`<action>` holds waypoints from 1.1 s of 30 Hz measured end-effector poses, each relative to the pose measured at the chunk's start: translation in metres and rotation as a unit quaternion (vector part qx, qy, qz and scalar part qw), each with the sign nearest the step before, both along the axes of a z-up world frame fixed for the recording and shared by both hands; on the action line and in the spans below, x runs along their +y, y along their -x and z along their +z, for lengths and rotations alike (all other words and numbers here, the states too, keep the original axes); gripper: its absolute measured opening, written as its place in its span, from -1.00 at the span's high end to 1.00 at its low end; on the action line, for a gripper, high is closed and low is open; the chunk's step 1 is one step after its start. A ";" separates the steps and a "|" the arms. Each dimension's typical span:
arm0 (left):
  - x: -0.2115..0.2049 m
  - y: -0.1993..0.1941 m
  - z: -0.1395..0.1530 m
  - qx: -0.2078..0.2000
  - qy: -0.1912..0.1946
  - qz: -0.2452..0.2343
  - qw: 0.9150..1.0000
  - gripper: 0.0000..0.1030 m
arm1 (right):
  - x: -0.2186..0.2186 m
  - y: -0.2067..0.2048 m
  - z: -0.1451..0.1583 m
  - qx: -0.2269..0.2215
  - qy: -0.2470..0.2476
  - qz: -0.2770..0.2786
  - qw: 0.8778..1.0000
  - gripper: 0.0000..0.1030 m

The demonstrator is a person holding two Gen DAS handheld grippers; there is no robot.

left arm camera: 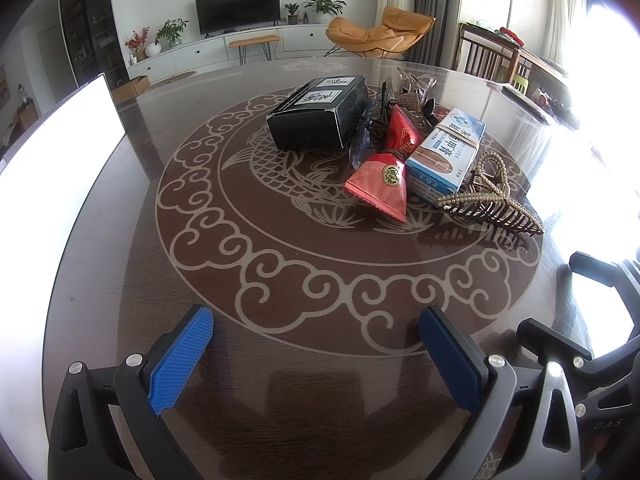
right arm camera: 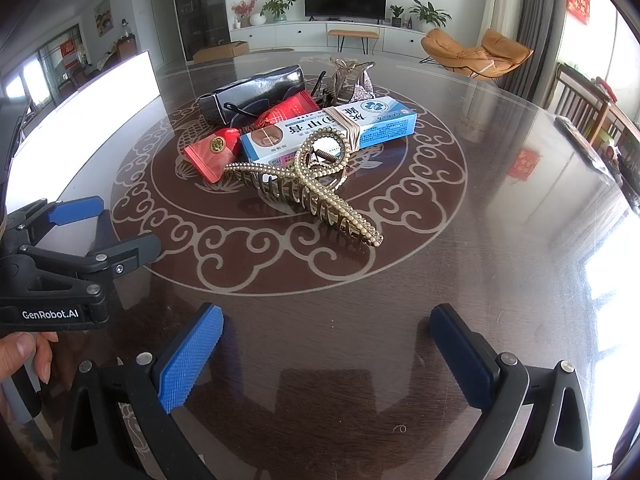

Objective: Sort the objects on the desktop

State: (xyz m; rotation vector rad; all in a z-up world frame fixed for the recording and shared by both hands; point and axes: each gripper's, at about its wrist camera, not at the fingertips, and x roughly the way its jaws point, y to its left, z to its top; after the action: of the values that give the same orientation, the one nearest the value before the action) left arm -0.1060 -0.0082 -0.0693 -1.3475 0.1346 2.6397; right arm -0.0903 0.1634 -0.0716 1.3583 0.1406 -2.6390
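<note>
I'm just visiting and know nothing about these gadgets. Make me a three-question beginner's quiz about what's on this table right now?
1. True or false: the left gripper and the right gripper are both open and hold nothing.
2. Which thing in the pile lies nearest the right gripper?
A. the black box
B. the beaded hair claw
C. the blue and white box
3. Fill in: a rubber band is wrapped around the ______ box.

Key
1. True: both sets of fingers are spread over bare table.
2. B
3. blue and white
</note>
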 end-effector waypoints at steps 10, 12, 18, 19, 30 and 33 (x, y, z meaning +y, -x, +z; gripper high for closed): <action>0.000 0.000 0.000 0.000 0.000 0.000 1.000 -1.00 | 0.000 -0.003 0.002 0.000 -0.001 0.000 1.000 -1.00; 0.000 0.000 0.000 0.000 0.000 0.000 1.000 -1.00 | 0.000 -0.003 0.002 0.000 -0.001 0.000 1.000 -1.00; 0.000 0.000 0.000 0.000 0.000 0.000 1.000 -1.00 | 0.000 -0.004 0.002 0.000 -0.001 -0.001 1.000 -1.00; 0.000 0.000 0.000 0.000 0.000 0.000 1.000 -1.00 | 0.000 -0.004 0.002 0.000 0.000 -0.001 1.000 -1.00; 0.001 0.003 0.002 -0.013 -0.001 -0.016 1.000 -1.00 | 0.000 -0.005 0.003 0.000 -0.001 0.001 1.000 -1.00; -0.006 0.015 0.020 -0.007 -0.046 -0.032 0.998 -1.00 | 0.001 -0.006 0.004 0.001 -0.001 0.001 1.000 -1.00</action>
State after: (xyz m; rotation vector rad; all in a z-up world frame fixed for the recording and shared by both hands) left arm -0.1205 -0.0144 -0.0489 -1.3096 0.0531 2.5498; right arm -0.0840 0.1643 -0.0681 1.3563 0.1439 -2.6390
